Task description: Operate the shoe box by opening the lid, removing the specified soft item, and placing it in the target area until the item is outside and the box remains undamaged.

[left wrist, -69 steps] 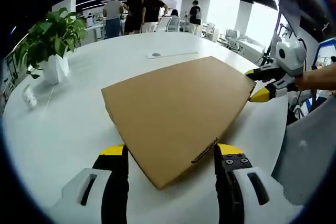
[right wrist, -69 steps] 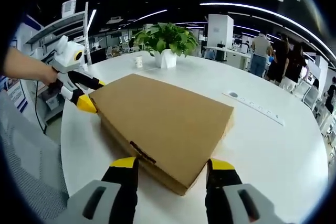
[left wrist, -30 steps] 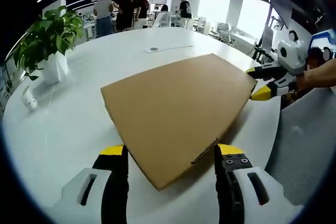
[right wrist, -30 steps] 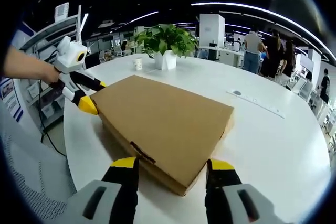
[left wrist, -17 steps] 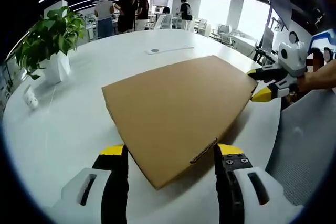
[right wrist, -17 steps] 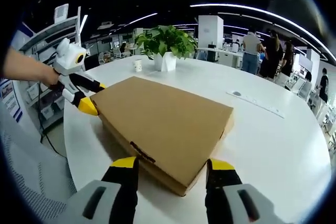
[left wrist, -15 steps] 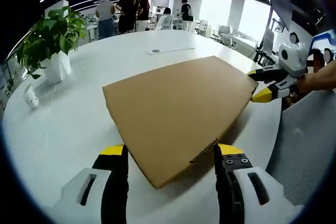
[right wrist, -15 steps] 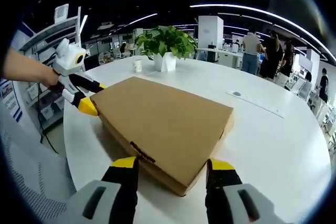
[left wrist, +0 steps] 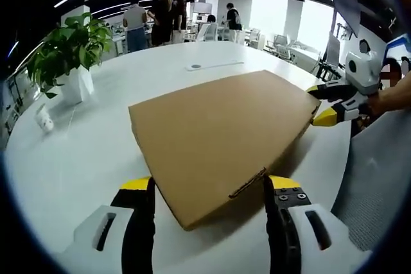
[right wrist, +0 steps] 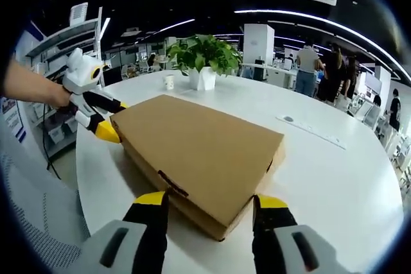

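The shoe box point(left wrist: 221, 136) sits lid-closed on the round white table point(left wrist: 77, 152). The left gripper point(left wrist: 209, 190) straddles one corner, jaws wide, gripping nothing. The right gripper point(right wrist: 209, 206) does likewise at the opposite corner.

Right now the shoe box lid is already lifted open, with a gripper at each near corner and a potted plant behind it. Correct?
Not quite: the shoe box lid is still shut flat, as the right gripper view shows. A gripper does sit at each near corner, and the potted plant stands behind.
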A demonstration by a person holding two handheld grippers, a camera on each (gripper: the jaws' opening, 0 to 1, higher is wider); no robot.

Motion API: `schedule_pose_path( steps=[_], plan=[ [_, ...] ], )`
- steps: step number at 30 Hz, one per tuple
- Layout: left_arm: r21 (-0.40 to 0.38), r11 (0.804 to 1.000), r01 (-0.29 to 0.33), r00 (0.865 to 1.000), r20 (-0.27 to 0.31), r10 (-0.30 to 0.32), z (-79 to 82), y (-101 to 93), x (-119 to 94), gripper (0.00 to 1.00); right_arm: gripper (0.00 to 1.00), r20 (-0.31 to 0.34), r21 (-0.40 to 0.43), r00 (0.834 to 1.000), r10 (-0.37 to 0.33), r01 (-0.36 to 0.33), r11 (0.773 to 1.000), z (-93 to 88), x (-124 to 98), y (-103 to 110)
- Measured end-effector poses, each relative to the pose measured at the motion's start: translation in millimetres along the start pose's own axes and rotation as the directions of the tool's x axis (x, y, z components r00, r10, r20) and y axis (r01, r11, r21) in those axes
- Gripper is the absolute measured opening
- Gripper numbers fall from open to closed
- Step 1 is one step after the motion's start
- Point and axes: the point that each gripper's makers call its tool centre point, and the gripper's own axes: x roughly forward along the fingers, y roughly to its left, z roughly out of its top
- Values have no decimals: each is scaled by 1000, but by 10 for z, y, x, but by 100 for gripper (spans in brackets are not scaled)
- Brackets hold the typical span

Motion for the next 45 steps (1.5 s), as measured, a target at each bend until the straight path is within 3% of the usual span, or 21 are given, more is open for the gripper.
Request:
schedule_pose_path(
  steps=[15, 45],
  plan=[
    [-27, 999, -46, 999, 26, 47, -67, -3, 9, 68, 52, 6, -41, 1000, -7, 7, 999, -25, 24, -2],
    [-54, 997, -52, 998, 33, 53, 65, -32, -110, 70, 51, 27, 37, 999, 26, -27, 999, 178, -110, 22]
  ],
)
